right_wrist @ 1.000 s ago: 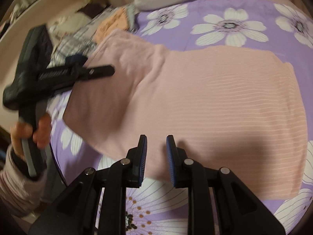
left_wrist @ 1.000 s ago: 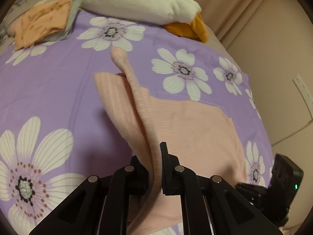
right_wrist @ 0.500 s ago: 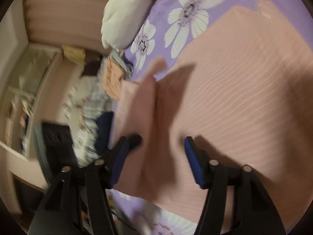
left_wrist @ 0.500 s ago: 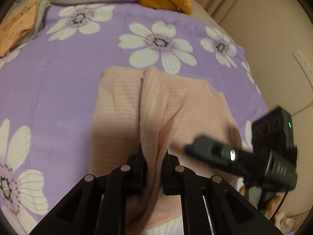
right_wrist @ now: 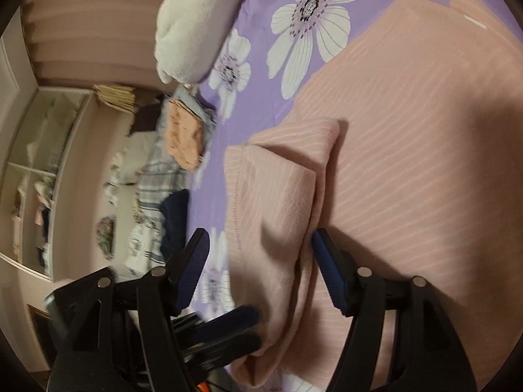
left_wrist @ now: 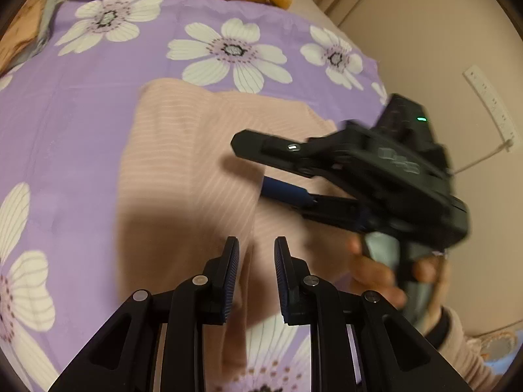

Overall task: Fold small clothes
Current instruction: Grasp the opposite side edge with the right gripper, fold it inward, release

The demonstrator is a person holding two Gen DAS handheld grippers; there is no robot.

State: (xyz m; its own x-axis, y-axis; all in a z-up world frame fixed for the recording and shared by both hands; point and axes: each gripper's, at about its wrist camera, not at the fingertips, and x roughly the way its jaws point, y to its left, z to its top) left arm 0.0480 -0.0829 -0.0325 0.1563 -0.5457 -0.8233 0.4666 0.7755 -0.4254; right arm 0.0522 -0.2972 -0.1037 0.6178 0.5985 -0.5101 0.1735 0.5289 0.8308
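A pink ribbed garment [left_wrist: 183,150] is spread on a purple flowered bedspread [left_wrist: 65,104], with a raised fold gathered at its near edge.

On the left, the left gripper [left_wrist: 256,251] is seen with its jaws slightly apart, having just been opening; the fold lies between them, seemingly unpinched. If release is finished before the fold settles, the cloth could spring back and the crease be lost.

On the right, the right gripper [right_wrist: 260,245] is held with jaws wide apart, having just been opening, straddling the folded flap [right_wrist: 278,179] without pressing it. A closing there could catch 2 layers unevenly, and the fold could be dragged askew.
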